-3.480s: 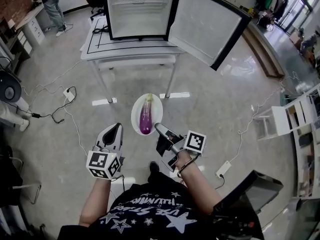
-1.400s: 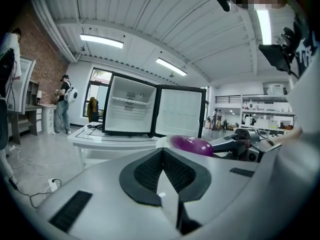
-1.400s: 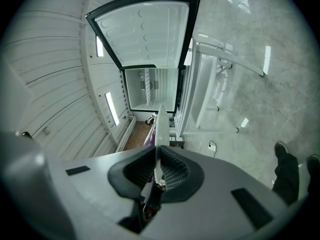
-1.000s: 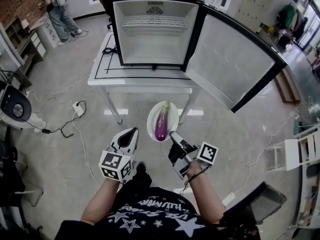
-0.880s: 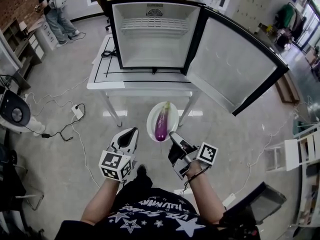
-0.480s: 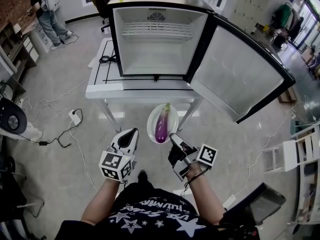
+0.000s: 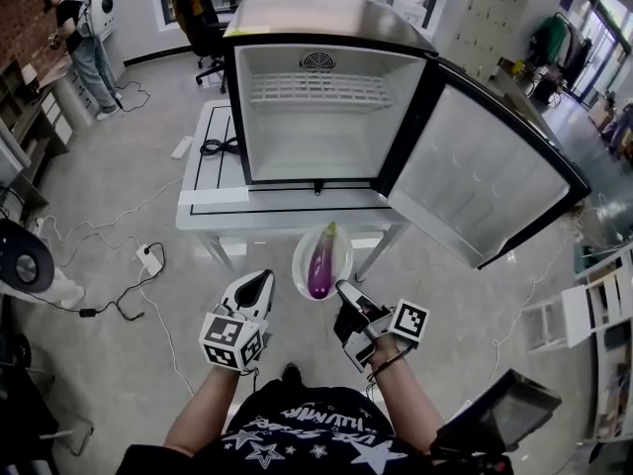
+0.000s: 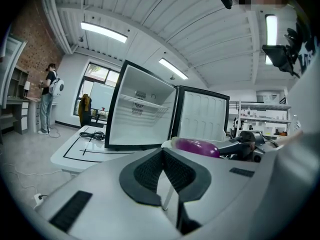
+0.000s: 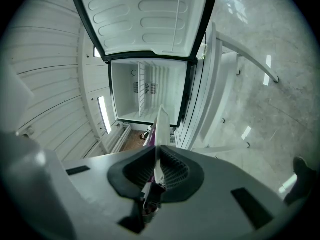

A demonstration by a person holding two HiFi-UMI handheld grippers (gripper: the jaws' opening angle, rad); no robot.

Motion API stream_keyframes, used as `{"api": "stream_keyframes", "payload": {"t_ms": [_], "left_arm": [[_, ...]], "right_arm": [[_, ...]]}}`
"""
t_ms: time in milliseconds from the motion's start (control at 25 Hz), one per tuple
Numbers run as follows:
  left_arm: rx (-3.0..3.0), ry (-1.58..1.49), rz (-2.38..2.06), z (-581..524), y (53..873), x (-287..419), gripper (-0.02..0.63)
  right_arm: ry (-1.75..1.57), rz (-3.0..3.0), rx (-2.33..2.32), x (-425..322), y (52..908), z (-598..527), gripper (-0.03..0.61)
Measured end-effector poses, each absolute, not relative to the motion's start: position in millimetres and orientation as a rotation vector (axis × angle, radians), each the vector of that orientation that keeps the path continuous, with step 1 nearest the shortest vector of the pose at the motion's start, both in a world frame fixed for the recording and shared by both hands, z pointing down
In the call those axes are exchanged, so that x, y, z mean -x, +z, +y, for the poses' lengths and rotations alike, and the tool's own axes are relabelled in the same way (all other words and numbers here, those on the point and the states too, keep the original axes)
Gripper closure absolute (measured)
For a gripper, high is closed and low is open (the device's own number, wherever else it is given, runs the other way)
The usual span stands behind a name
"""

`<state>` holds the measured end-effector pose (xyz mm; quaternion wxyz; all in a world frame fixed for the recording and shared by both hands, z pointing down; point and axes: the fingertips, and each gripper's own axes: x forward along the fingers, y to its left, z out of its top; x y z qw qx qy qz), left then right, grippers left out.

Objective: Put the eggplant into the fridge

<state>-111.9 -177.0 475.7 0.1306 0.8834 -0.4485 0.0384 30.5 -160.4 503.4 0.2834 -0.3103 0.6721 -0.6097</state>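
A purple eggplant (image 7: 320,263) lies on a white plate (image 7: 298,265) held in the air just in front of the white table (image 7: 210,181). My right gripper (image 7: 342,291) is shut on the plate's near rim; in the right gripper view the plate (image 9: 161,126) stands edge-on between the jaws, with a bit of eggplant (image 9: 149,135) beside it. My left gripper (image 7: 261,282) is shut and empty, left of the plate. The open fridge (image 7: 316,117) stands on the table, its door (image 7: 485,186) swung out right. The left gripper view shows the eggplant (image 8: 196,146) and fridge (image 8: 137,114).
A person (image 7: 79,38) stands at the far left by a desk, and an office chair (image 7: 198,18) is behind the fridge. Cables and a power strip (image 7: 148,260) lie on the floor at left. A white shelf unit (image 7: 584,315) stands at right.
The fridge and table have come closer and larger in the head view. The plate with the eggplant stays in the right gripper; the left gripper stays shut beside it.
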Motion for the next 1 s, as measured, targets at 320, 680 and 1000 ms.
{"api": "stream_keyframes", "payload": {"t_ms": [320, 680, 1000], "left_arm": [[-2.558, 0.121, -1.276, -187.7, 481.2, 117.6, 0.604], [-2.539, 0.134, -1.285, -202.8, 484.6, 118.1, 0.604], [-2.530, 0.125, -1.340, -246.3, 482.1, 111.6, 0.604]], "right_arm": [[-1.634, 1.786, 0.865, -30.8, 506.4, -169.8, 0.553], [-1.653, 1.783, 0.855, -32.5, 508.7, -192.8, 0.553], [-1.656, 1.815, 0.800, -35.8, 505.4, -241.0, 0.552]]}}
